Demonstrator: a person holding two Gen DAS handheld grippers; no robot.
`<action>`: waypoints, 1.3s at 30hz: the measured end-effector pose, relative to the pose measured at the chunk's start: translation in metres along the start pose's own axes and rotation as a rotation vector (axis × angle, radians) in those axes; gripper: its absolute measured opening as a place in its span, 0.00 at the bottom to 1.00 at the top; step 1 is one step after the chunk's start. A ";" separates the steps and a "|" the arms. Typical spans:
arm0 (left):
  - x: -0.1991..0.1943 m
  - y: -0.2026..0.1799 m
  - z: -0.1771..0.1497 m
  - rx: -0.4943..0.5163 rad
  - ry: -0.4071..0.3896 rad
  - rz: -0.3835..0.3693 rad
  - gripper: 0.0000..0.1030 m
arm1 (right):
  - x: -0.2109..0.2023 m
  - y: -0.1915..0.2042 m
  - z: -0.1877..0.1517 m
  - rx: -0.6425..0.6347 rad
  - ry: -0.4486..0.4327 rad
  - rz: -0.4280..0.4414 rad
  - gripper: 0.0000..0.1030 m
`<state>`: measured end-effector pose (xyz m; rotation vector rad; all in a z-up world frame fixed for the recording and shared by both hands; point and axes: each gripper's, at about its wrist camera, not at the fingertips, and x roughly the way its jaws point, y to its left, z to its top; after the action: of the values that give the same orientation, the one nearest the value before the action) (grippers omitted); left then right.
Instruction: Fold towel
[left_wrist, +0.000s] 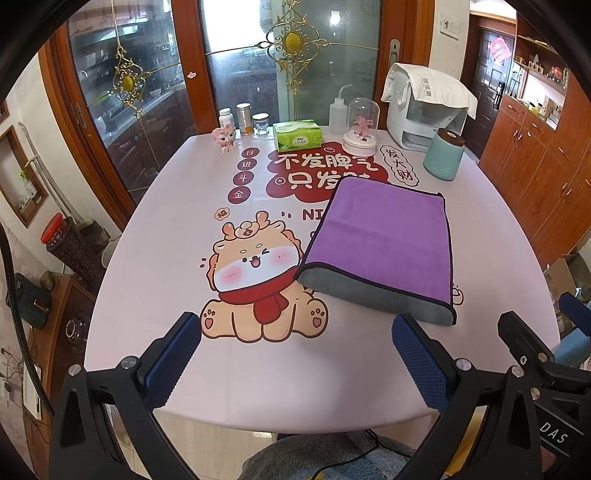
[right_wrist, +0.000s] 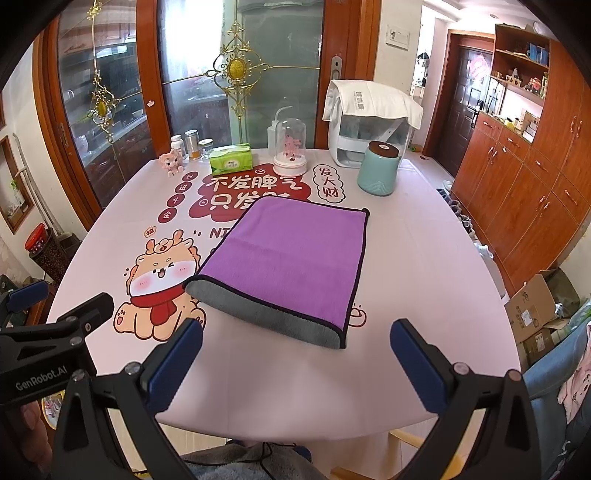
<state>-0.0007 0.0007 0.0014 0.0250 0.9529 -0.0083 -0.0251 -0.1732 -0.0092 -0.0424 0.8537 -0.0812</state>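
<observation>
Both claws hang spread wide with nothing between their blue pads: my left claw (left_wrist: 295, 354) and my right claw (right_wrist: 295, 358) sit low over the near edge of the bench (left_wrist: 166, 258), neither touching cloth.

Ahead of both claws stretches the bench, covered in a pale cloth printed with a cartoon dragon (left_wrist: 258, 280) and red lettering. That dragon lies just beyond my left claw's left finger.

Next in size, the towel (right_wrist: 291, 258) lies folded flat on the bench, purple face up, with a grey underside showing along the fold nearest me. It sits straight ahead of my right claw, and ahead and to the right of my left claw; its near corner lies just beyond that claw's right finger, apart from it.

Far beyond the towel, at the bench's back edge, stand a white appliance (right_wrist: 369, 129) draped with a cloth, a teal jar (right_wrist: 378, 170), a glass dome (right_wrist: 291, 147), a green tissue pack (right_wrist: 232, 158) and a small pink figurine (right_wrist: 170, 162).
</observation>
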 end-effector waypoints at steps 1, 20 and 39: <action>0.000 0.000 0.000 0.000 -0.001 0.000 1.00 | 0.000 0.000 0.000 0.000 0.000 0.000 0.99; -0.001 0.000 0.001 -0.001 -0.002 -0.001 1.00 | 0.003 -0.001 0.001 0.002 0.000 0.000 0.99; 0.003 -0.005 0.006 0.002 0.000 -0.001 1.00 | 0.005 -0.006 -0.001 0.007 0.006 0.000 0.99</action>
<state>0.0058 -0.0044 0.0024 0.0268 0.9533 -0.0102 -0.0227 -0.1795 -0.0134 -0.0358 0.8591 -0.0845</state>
